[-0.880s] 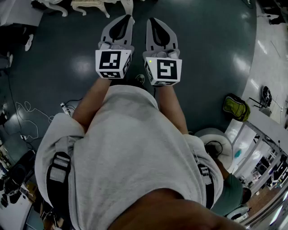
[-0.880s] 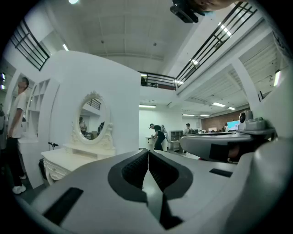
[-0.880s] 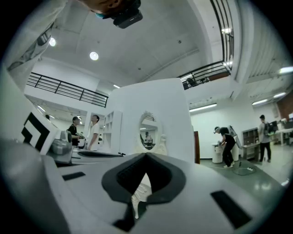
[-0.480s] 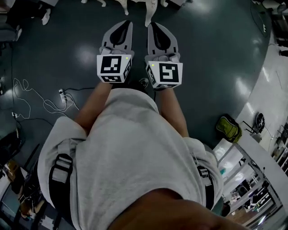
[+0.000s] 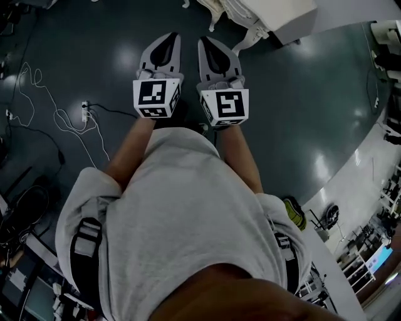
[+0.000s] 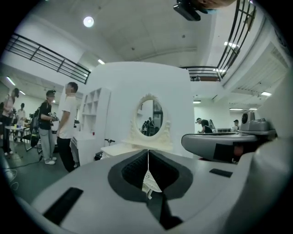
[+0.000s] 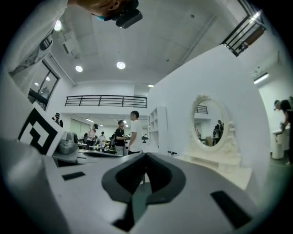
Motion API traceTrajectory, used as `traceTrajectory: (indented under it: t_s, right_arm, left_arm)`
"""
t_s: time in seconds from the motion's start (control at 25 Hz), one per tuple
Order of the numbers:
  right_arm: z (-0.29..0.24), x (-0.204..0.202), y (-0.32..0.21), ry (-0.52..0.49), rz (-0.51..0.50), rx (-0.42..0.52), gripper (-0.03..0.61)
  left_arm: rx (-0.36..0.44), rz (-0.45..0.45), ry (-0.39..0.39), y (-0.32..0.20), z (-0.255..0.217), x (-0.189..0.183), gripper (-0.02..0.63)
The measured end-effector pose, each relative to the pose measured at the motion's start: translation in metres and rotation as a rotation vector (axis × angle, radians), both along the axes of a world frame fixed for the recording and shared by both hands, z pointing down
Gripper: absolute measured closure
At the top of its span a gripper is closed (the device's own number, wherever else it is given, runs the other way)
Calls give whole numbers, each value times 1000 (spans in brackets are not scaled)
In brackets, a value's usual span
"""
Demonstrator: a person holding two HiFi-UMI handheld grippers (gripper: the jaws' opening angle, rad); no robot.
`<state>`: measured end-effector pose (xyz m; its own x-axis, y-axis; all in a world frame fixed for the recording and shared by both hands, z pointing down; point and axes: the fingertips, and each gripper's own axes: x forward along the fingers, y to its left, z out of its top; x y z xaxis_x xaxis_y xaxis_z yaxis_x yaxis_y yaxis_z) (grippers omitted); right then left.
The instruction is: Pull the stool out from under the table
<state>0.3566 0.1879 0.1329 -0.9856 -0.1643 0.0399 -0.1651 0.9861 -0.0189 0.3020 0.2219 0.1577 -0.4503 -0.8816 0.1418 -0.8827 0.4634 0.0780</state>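
In the head view the cream-white carved dressing table (image 5: pixel 285 19) is cut off by the top edge; only a corner and one curled leg show. In the left gripper view the grey body of the left tongs (image 6: pixel 148 151) hides the table's lower half, so what stands under it cannot be told. The figures reflected in the oval framed mirror (image 6: pixel 150 118) are too small to make out. The person's light grey shirt (image 5: pixel 182 226) hides the dark glossy floor (image 5: pixel 301 113) beneath it.
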Motion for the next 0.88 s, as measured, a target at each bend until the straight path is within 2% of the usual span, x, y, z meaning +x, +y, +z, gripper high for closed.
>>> traceTrajectory:
  t_s: [0.28,0.52,0.72,0.88]
  right_arm:
    - [10,-89,7,44,-80,21,565]
    - [-3,-177,5,26,-109,37,565]
    - [-12,-231,-5,17,-113,75,565]
    - [1,-261,-25,47,-120,60,565]
  left_arm:
    - [6,-44,40,13,14,-81,604]
    - [-5,-40,55,8,17,-160,604]
    - [-12,-14,65,0,19,-203,604]
    - [-24,-9,98,-13,34,-228,604]
